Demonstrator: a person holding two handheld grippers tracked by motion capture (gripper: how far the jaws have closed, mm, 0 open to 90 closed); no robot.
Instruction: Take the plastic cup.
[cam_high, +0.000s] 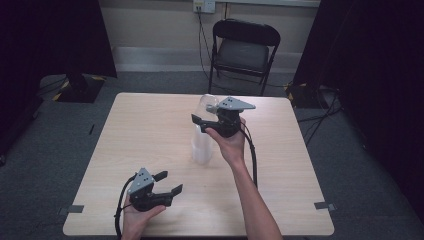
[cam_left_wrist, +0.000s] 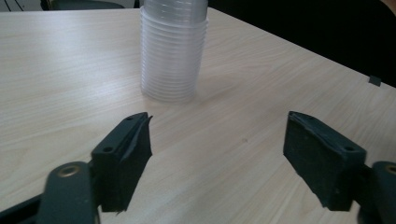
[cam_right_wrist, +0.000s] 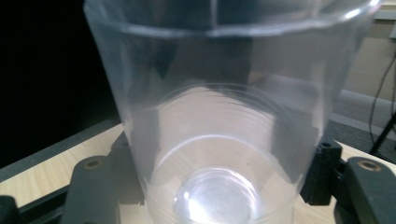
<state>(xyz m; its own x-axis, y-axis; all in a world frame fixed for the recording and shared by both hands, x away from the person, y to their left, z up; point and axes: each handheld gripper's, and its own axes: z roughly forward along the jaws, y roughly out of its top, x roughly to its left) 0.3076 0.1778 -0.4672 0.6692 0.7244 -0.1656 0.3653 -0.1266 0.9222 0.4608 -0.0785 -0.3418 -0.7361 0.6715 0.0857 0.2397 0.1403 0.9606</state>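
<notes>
A stack of clear plastic cups (cam_high: 202, 146) stands upright near the middle of the desk (cam_high: 150, 130), nested closely one in another; nothing shows inside them. Directly above it, toward the far edge, the right hand-held gripper (cam_high: 210, 121) is clamped on a single clear cup (cam_high: 209, 104), its jaws pressing both sides of the wall; that cup (cam_right_wrist: 219, 116) is empty and lifted off the stack. The left hand-held gripper (cam_high: 169, 183) sits low near the near edge, jaws wide apart and gripping nothing, with the stack (cam_left_wrist: 173, 51) well ahead of them. Bare desk lies on all sides of the stack, widest toward the left edge.
</notes>
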